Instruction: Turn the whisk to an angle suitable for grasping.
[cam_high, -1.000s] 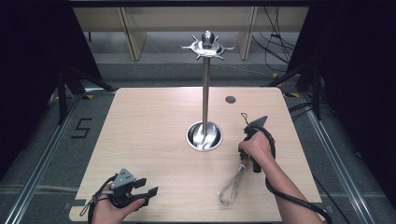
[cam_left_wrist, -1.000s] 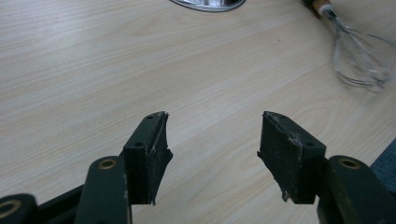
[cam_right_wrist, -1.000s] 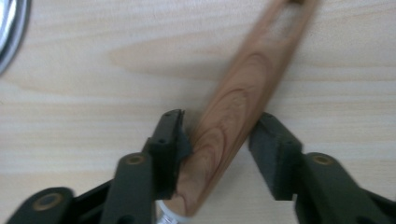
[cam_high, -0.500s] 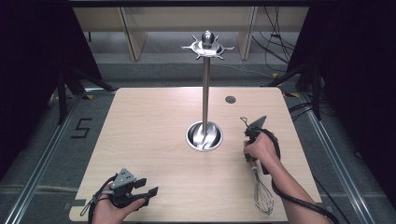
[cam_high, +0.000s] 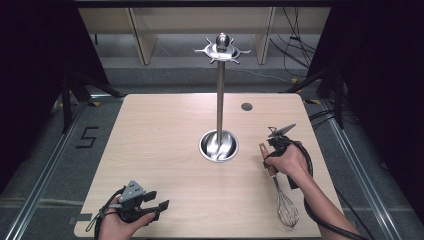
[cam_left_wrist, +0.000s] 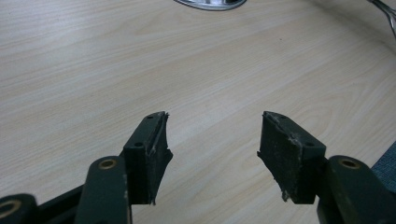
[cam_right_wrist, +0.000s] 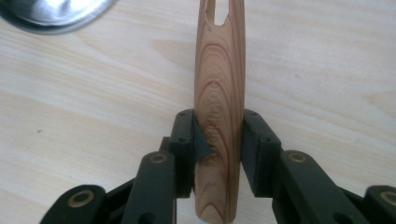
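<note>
At lower right, the right gripper clenches a whisk by its wooden handle, apparently to lift it toward the stand. Left gripper, lower left, idles with fingers released above the counter.

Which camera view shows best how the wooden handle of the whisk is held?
The right gripper view: the brown wooden whisk handle sits clamped between the right gripper jaws. In the high view, the hand covers much of the handle. The left gripper view catches just wire loops.
</note>
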